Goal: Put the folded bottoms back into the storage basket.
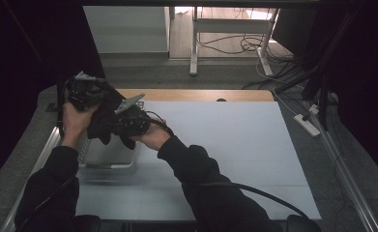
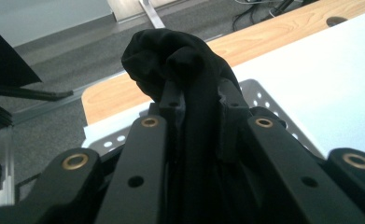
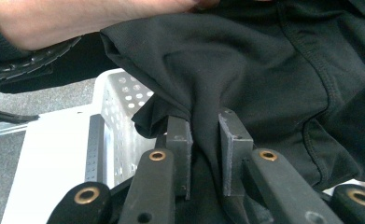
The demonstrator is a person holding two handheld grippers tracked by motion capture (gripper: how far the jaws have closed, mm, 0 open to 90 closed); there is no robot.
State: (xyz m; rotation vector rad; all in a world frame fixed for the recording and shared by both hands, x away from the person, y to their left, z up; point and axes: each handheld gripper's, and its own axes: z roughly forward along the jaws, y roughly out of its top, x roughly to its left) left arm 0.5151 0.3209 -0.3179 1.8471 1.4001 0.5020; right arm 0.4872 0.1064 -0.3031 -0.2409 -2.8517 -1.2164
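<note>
Black cloth garment (image 1: pixel 103 116) held in the air between two hand-held grippers, directly above a perforated metal basket (image 1: pixel 110 162) at the left side of the pale worktop (image 1: pixel 235 145). Left gripper (image 1: pixel 95 93) up and to the left, fingers (image 2: pixel 172 100) clenched on a bunched fold of the fabric, which bulges out past the tips in the left gripper view. Right gripper (image 1: pixel 121 123) just beside it, lower and to the right, fingers (image 3: pixel 179 135) likewise clamped on a pinch of the same cloth — seen in the right gripper view as a tight ridge squeezed between the two pads. Short span of fabric between the two grips, running on a slant from upper left to lower right; loose remainder drooping below toward the basket. Basket straight beneath the hanging cloth, its perforated wall (image 3: pixel 119 121) visible just beyond the right fingers. Both grips about equally close to the basket opening, the right one slightly lower — so probably a plain downward move to bring the garment in, or a pull apart along that slanted line to spread it.
</note>
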